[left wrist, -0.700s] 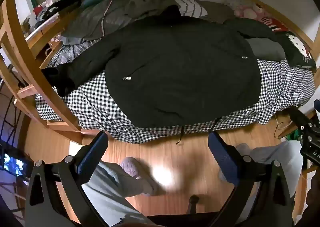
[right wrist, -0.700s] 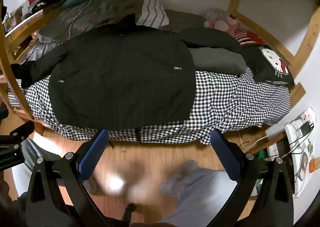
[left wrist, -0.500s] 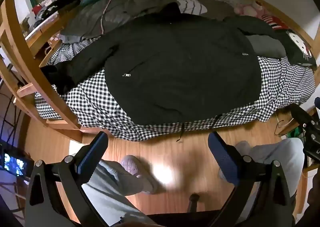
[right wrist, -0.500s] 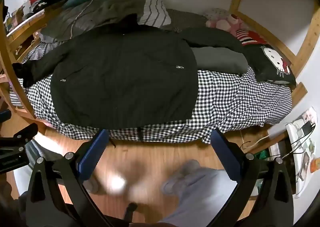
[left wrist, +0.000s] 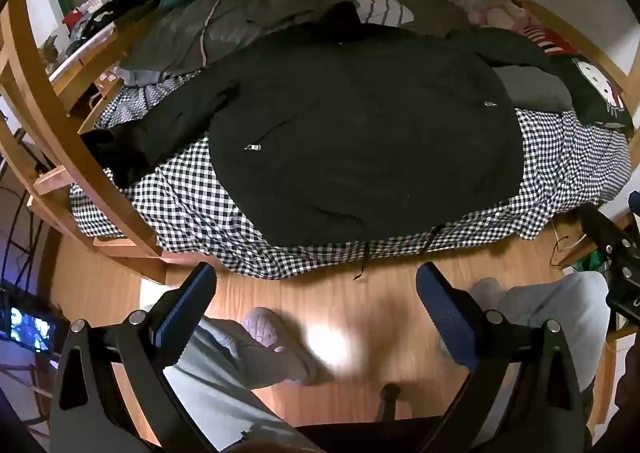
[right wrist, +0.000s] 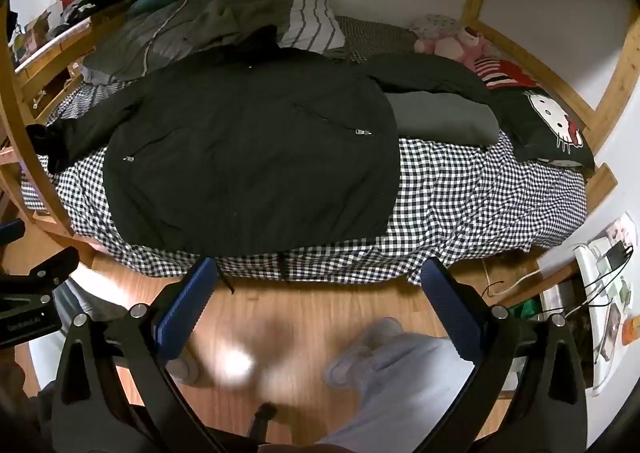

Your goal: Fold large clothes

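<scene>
A large black jacket (left wrist: pixel 360 125) lies spread flat, front up, on the black-and-white checked bed (left wrist: pixel 192 205). Its hem reaches the near bed edge and its sleeves stretch left and right. It also shows in the right wrist view (right wrist: pixel 248 157). My left gripper (left wrist: pixel 316 309) is open and empty, held above the wooden floor in front of the bed. My right gripper (right wrist: pixel 316 297) is open and empty too, just short of the jacket's hem. Neither touches the jacket.
Grey bedding and a striped pillow (left wrist: pixel 372 5) lie behind the jacket. A folded grey garment (right wrist: pixel 440 121) and a black cartoon-cat pillow (right wrist: pixel 548 125) sit at the right. Wooden bed posts (left wrist: pixel 52 125) stand at the left. The person's legs and slippers (left wrist: pixel 272 345) are below.
Both grippers have moved slightly nearer the bed; the jacket looks a little larger. Both stay open and empty.
</scene>
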